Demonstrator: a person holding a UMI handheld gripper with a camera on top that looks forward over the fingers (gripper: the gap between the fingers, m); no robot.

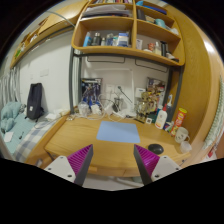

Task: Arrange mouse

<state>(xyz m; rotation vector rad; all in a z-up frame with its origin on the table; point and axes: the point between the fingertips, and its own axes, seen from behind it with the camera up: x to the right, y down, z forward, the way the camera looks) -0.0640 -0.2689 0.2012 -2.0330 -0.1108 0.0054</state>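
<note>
A light blue mouse mat (118, 131) lies on the wooden desk (75, 135), ahead of my fingers. A small dark mouse (155, 150) rests on the desk just right of the mat, beside and slightly beyond my right finger. My gripper (112, 165) hangs above the desk's near edge and is open, with nothing between the magenta pads (79, 159). Only bare desk shows in the gap.
Bottles and jars (163, 118) crowd the desk's back right. Cluttered items (120, 100) line the wall behind the mat. Wooden shelves (125, 45) hang overhead. A black bag (35, 100) and bedding (12, 122) sit to the left.
</note>
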